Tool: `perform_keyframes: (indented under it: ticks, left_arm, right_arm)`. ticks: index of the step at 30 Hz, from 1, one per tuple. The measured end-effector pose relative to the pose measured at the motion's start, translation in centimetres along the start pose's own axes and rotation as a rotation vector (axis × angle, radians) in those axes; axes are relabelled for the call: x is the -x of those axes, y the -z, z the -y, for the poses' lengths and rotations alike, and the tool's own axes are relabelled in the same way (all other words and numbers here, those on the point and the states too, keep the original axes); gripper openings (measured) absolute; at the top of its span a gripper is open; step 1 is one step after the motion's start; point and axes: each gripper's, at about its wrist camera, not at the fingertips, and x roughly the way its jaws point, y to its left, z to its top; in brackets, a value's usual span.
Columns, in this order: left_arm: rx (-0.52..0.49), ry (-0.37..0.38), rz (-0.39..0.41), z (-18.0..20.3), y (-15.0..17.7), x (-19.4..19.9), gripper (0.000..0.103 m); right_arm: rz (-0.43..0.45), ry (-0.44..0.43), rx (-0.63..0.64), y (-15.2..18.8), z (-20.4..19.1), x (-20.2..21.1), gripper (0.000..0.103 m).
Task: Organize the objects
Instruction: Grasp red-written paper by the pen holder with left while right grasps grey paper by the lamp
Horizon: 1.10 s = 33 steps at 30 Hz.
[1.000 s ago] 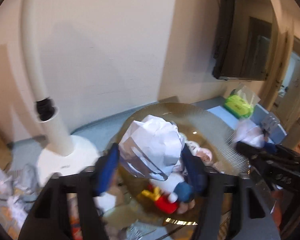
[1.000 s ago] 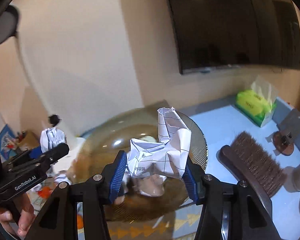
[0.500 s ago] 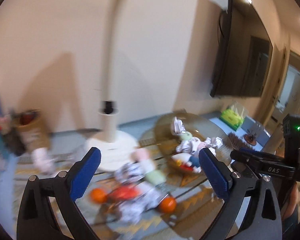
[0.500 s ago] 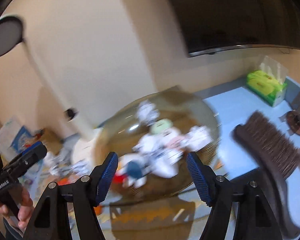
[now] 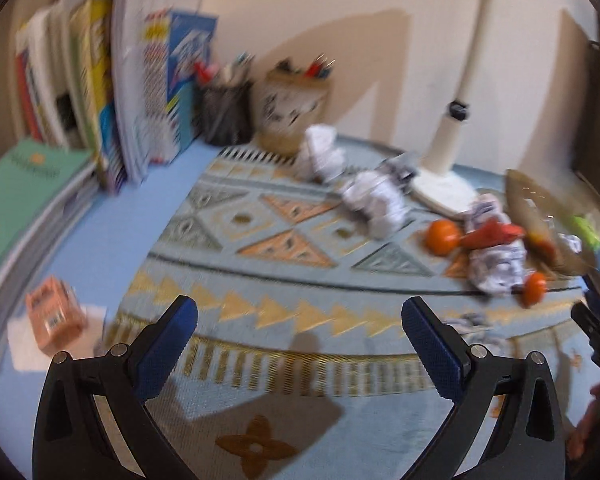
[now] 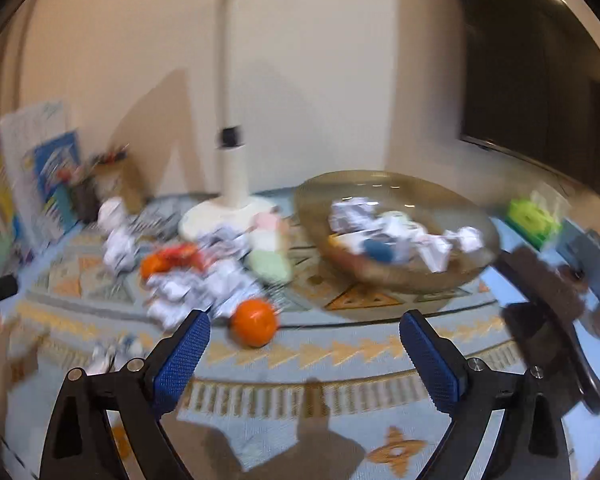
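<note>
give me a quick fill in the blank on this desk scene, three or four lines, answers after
1. The crumpled paper balls that are already sorted lie in a brown glass ____.
2. The ball nearest the right gripper is coloured ____.
3. Nothing sits between the pads of the left gripper; it is ____.
4. The white fan stand rises from a round ____.

Answers: bowl; orange; open; base

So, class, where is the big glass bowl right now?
In the right wrist view the glass bowl sits right of centre on the patterned mat, just right of the white lamp base, with crumpled paper inside.
</note>
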Motion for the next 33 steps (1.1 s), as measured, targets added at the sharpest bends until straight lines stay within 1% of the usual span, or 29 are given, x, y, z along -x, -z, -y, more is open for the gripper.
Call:
perform_keyframes:
  ticks: [2, 3, 5, 7, 9, 12, 14, 17, 18, 20, 21, 22, 23, 24, 25, 26, 27, 28, 29, 30, 32, 33]
  left_arm:
    - [0.038, 0.003, -0.032, -0.8, 0.5, -0.5, 0.102]
    - [0.045, 0.018, -0.039, -1.0, 0.5, -0.7, 0.102]
    - [0.065, 0.023, -0.033, -1.3, 0.6, -0.5, 0.102]
    - [0.09, 0.044, -0.053, -1.7, 0.7, -0.8, 0.102]
    - [0.105, 0.053, -0.066, -2.1, 0.7, -1.0, 0.102]
    - [0.102, 0.056, -0.056, -1.9, 0.3, -0.7, 0.102]
    - [0.076, 0.047, -0.05, -1.5, -0.6, -0.3, 0.102]
    - [-0.086, 0.052, 0.023, 1.0, -3.3, 1.3, 0.102]
    - [-0.144, 0.058, 0.061, 2.0, -4.8, 1.8, 0.102]
    - [-0.156, 0.084, 0.089, 2.7, -7.3, 1.5, 0.102]
    - [-0.131, 0.088, 0.093, 2.8, -9.4, 0.5, 0.102]
    - [-0.111, 0.092, 0.089, 2.8, -10.8, -0.4, 0.102]
    - [-0.089, 0.094, 0.074, 2.8, -12.3, -1.8, 0.102]
    - [-0.064, 0.086, 0.036, 2.6, -14.0, -4.2, 0.102]
    - [-0.054, 0.083, 0.007, 2.5, -14.8, -5.9, 0.102]
    - [-0.045, 0.068, -0.011, 2.4, -15.3, -7.5, 0.102]
    - [-0.04, 0.04, -0.018, 2.4, -15.6, -9.3, 0.102]
    - [-0.043, 0.036, -0.026, 2.4, -15.6, -10.6, 0.102]
    - [-0.048, 0.036, -0.033, 2.5, -15.5, -11.6, 0.102]
    - [-0.061, 0.03, -0.038, 2.8, -15.2, -12.8, 0.102]
    - [-0.086, 0.014, -0.045, 3.3, -14.9, -14.5, 0.102]
    - [-0.09, 0.019, -0.057, 3.5, -14.9, -15.5, 0.102]
  right_arm:
    - [-0.052, -0.001, -0.028, 0.6, 0.4, -1.3, 0.096]
    - [-0.071, 0.005, -0.036, 0.7, 0.7, -1.7, 0.096]
    - [-0.085, -0.007, -0.067, 0.7, 1.2, -2.2, 0.096]
    - [-0.103, 0.0, -0.074, 0.9, 1.3, -2.7, 0.096]
    - [-0.11, 0.02, -0.055, 1.0, 0.9, -2.8, 0.096]
    - [-0.091, 0.051, -0.003, 1.1, 0.0, -2.4, 0.096]
    - [-0.083, 0.064, 0.023, 1.1, -0.4, -2.1, 0.096]
    - [-0.115, 0.043, 0.021, 0.4, -0.8, -2.1, 0.096]
    - [-0.145, 0.002, -0.015, -0.5, -0.8, -2.0, 0.096]
    - [-0.168, -0.105, -0.093, -3.0, -0.9, -1.7, 0.096]
    - [-0.162, -0.169, -0.126, -4.9, -1.2, -1.7, 0.096]
    - [-0.156, -0.211, -0.144, -6.5, -1.6, -1.8, 0.096]
    - [-0.154, -0.258, -0.168, -8.6, -2.1, -2.4, 0.096]
    - [-0.162, -0.289, -0.186, -10.4, -2.8, -3.2, 0.096]
    - [-0.178, -0.32, -0.202, -11.9, -3.5, -4.3, 0.096]
    - [-0.205, -0.368, -0.225, -13.4, -4.3, -5.9, 0.096]
    - [-0.23, -0.414, -0.248, -14.7, -5.3, -7.8, 0.096]
    - [-0.246, -0.436, -0.26, -15.5, -5.9, -9.4, 0.096]
    - [-0.27, -0.436, -0.283, -16.3, -6.9, -11.8, 0.094]
    - [-0.284, -0.422, -0.295, -16.5, -7.5, -13.3, 0.085]
    - [-0.31, -0.394, -0.305, -16.7, -8.8, -16.2, 0.075]
    - [-0.329, -0.374, -0.309, -16.6, -9.4, -18.0, 0.075]
